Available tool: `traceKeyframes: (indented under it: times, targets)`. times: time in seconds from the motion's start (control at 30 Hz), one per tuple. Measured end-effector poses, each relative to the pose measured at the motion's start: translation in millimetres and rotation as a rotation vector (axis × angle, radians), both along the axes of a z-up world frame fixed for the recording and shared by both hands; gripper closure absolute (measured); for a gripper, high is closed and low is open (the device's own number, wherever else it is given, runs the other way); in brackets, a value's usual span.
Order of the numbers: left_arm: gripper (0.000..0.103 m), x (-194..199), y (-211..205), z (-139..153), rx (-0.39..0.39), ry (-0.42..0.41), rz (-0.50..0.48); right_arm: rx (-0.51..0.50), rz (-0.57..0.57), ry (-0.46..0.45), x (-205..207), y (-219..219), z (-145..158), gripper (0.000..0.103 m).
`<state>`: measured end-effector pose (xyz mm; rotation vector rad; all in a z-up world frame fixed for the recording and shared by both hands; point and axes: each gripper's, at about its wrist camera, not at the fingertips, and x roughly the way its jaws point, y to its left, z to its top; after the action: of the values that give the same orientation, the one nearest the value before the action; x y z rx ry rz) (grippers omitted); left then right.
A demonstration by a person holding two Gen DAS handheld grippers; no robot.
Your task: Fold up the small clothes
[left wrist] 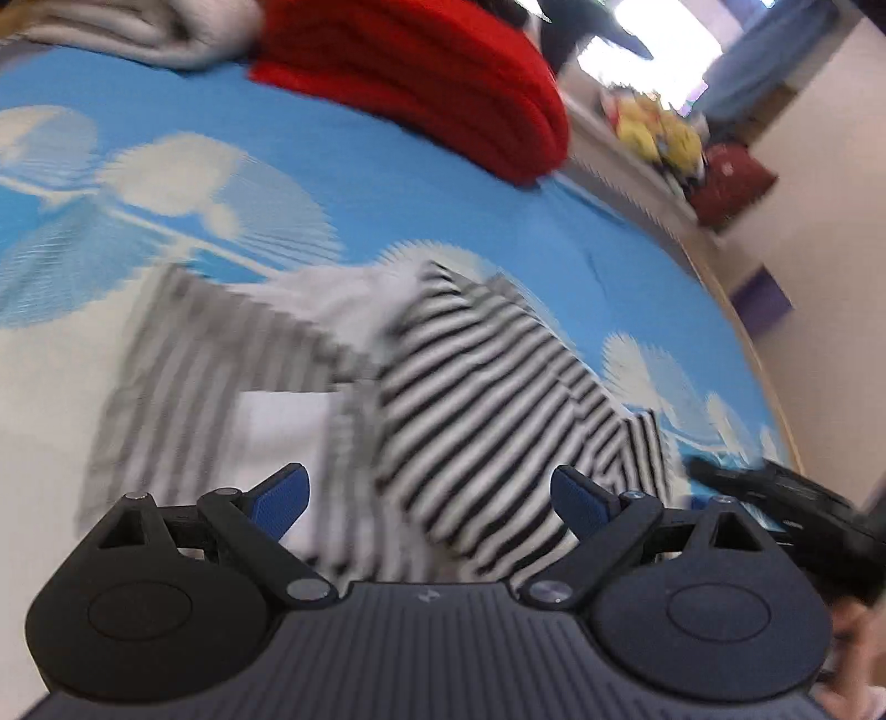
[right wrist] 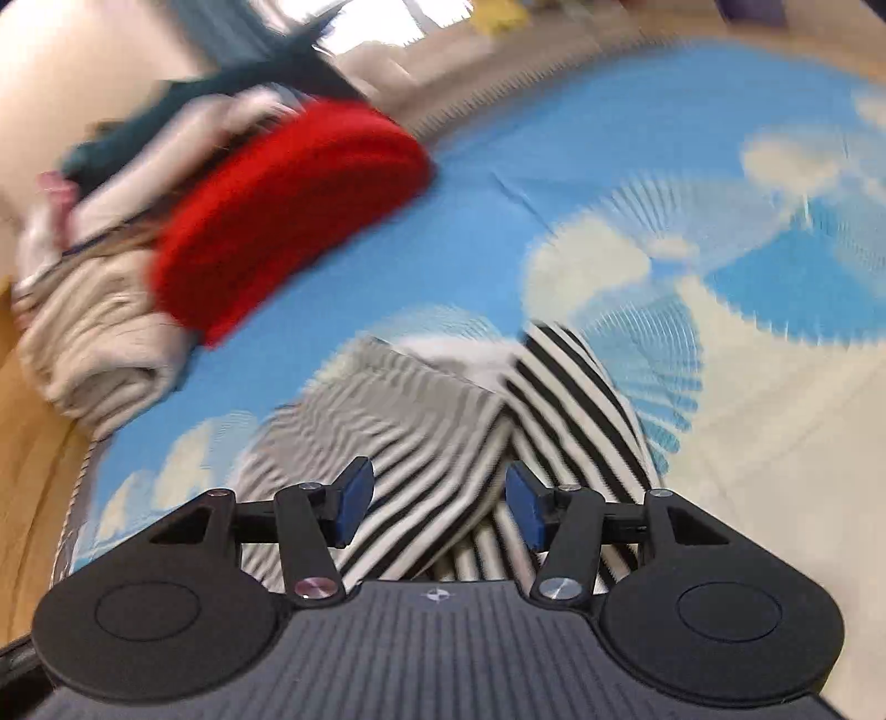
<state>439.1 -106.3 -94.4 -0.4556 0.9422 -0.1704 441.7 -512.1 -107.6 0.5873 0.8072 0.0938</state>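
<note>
A small black-and-white striped garment [left wrist: 470, 399] lies partly folded on a blue sheet with white clouds [left wrist: 332, 166]. My left gripper [left wrist: 429, 501] is open just above its near edge, holding nothing. In the right wrist view the same striped garment [right wrist: 443, 443] lies under my right gripper [right wrist: 437, 507], which is open with its blue pads either side of a raised fold. The other gripper's black body [left wrist: 786, 509] shows at the right of the left wrist view. Both views are motion-blurred.
A folded red knit [left wrist: 432, 77] and a folded beige garment [left wrist: 138, 33] sit at the far side of the sheet; they also show as a stack, the red knit [right wrist: 288, 216] among it, with dark green and white clothes. A wooden edge [right wrist: 27, 443] lies left. Bags [left wrist: 725, 177] stand by the wall.
</note>
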Motion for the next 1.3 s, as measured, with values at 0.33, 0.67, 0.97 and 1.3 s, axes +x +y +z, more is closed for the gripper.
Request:
traceKeyframes:
  times: [0.33, 0.67, 0.97, 1.3]
  targets:
    - [0.103, 61, -51, 4, 0.042, 0.008, -0.069, 0.120, -0.043, 0.077, 72, 28, -28, 0.102]
    - [0.027, 32, -8, 18, -0.018, -0.038, -0.053, 0.196, 0.123, -0.172, -20, 44, 36, 0.102]
    - [0.023, 52, -27, -46, -0.087, 0.089, -0.039, 0.160, -0.004, 0.050, -2, 12, -45, 0.074]
    - [0.103, 55, -24, 2, -0.008, -0.062, -0.028, 0.390, 0.058, 0.044, 35, 11, -71, 0.101]
